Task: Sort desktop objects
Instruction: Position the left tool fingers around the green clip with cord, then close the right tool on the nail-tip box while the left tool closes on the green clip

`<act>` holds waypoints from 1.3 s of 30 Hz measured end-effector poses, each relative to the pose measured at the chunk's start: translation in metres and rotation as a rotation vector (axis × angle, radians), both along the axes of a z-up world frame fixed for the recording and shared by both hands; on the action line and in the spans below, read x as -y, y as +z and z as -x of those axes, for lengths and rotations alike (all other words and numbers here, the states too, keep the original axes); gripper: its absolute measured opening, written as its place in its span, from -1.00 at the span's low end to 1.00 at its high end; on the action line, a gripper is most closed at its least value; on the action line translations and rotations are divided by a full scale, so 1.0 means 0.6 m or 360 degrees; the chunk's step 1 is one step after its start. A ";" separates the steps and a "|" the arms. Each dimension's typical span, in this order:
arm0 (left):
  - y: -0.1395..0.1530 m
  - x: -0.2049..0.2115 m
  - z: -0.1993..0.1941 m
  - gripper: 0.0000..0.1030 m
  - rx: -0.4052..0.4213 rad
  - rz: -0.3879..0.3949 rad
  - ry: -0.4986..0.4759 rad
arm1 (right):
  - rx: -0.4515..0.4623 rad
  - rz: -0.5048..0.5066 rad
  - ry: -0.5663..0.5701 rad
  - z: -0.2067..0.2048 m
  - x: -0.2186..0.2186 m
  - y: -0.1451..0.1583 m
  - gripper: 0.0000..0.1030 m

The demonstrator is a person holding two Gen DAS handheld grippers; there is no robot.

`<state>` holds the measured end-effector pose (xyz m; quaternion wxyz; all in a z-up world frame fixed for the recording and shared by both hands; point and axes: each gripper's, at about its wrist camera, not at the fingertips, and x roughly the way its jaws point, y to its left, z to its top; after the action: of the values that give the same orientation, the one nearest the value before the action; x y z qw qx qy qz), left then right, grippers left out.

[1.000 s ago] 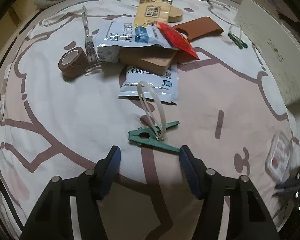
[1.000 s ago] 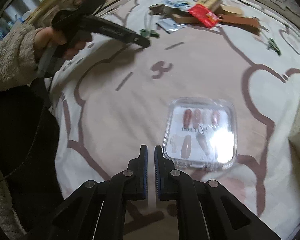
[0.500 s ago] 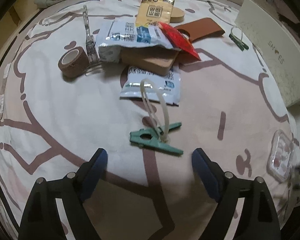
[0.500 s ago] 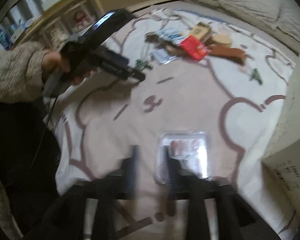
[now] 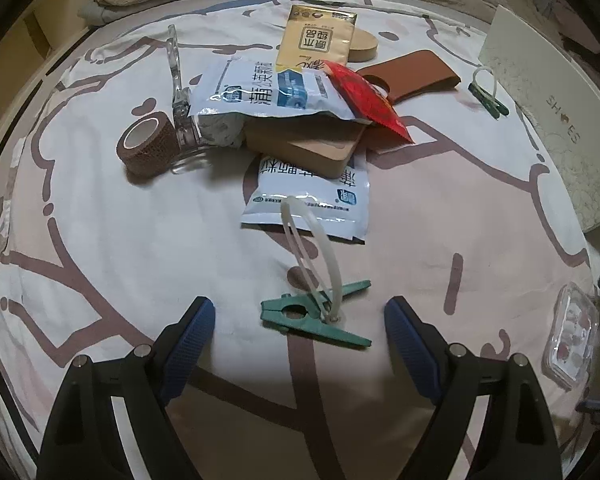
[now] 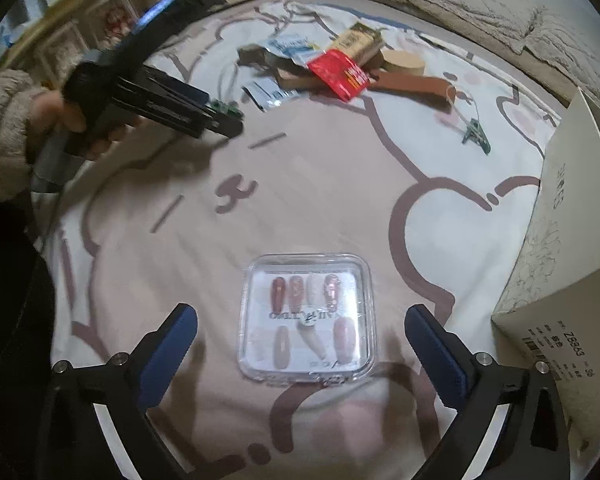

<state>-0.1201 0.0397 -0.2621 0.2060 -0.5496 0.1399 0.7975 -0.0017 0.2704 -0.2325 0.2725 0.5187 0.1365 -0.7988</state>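
Right gripper (image 6: 300, 334): jaws have just been opening, now wide apart, the clear nail box (image 6: 307, 316) on the bed sheet (image 6: 300, 200) between them, untouched. Left gripper (image 5: 298, 322): jaws apart around the green clip (image 5: 312, 314), far from the nail box.

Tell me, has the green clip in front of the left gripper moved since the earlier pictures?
No. The green clip keeps its place just below the white pouch.
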 end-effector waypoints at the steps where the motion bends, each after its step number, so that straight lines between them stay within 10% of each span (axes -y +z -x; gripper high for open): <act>1: 0.000 0.001 0.000 0.71 -0.0001 -0.0002 -0.0005 | 0.0007 -0.0011 -0.0007 0.003 0.001 -0.004 1.00; 20: 0.013 0.008 -0.013 -0.01 -0.0005 -0.0065 -0.0056 | 0.0088 -0.0198 -0.0006 0.020 0.017 -0.042 1.00; 31: 0.016 0.009 -0.018 -0.02 -0.0025 -0.0073 -0.0104 | 0.0114 -0.0204 -0.0016 0.019 0.015 -0.043 0.99; 39: 0.021 0.008 -0.020 -0.02 -0.0037 -0.0068 -0.0113 | 0.0066 -0.0191 0.0032 0.010 0.022 -0.029 0.47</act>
<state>-0.1079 0.0351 -0.2497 0.2441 -0.5304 0.1447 0.7989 -0.0075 0.2575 -0.2499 0.2516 0.5490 0.1838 -0.7756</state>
